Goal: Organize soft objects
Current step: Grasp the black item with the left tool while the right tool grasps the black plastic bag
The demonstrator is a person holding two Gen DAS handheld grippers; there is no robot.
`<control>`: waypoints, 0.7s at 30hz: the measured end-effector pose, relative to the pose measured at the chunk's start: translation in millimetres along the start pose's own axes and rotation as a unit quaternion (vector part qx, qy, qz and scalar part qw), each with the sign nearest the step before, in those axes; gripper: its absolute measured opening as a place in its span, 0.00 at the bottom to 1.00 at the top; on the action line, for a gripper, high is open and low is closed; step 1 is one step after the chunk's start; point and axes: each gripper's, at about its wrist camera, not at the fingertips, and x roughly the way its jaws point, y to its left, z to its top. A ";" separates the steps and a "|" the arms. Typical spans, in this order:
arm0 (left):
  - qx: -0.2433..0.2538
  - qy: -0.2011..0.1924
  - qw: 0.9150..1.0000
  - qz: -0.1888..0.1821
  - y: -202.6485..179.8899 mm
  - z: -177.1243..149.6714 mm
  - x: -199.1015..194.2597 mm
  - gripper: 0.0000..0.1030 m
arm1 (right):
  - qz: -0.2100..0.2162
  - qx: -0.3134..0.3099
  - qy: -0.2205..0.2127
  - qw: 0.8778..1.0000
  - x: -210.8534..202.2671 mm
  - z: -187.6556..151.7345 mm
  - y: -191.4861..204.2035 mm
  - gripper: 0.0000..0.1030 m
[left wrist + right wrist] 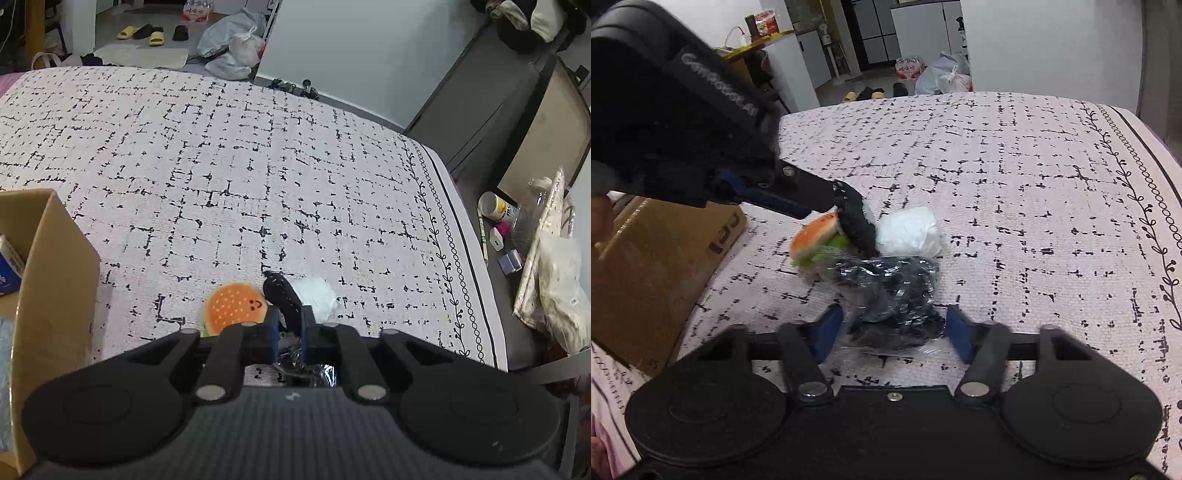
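A plush burger [816,236], a white bundle [909,232] and a dark plastic-wrapped packet [886,291] are lying clustered on the patterned bedspread [1015,184]; the packet is sitting between the wide-open fingers of the right gripper [894,334], ungripped. The left gripper [855,221] is reaching in beside the burger — whether its fingers are gripping anything cannot be told — and a cardboard box [55,266] is standing at the left.

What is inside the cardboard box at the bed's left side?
In the left wrist view, the cardboard box shows only a blue-and-white packet at its open top. Its wall hides everything deeper. The right wrist view shows just the outside.
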 end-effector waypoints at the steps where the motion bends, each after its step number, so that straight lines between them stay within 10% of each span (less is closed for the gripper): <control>1: -0.004 0.002 1.000 -0.001 -0.5 0.7 1.7 0.29 | -0.001 0.001 0.002 1.000 -0.5 0.5 -0.1 0.42; 4: -0.014 -0.007 1.000 -0.005 -1.2 1.3 6.2 0.45 | -0.001 0.000 0.003 1.000 0.1 0.5 -0.2 0.41; 21: -0.035 -0.013 0.998 0.049 13.0 35.5 45.9 0.52 | 0.004 0.001 0.008 1.000 4.8 3.8 -0.6 0.46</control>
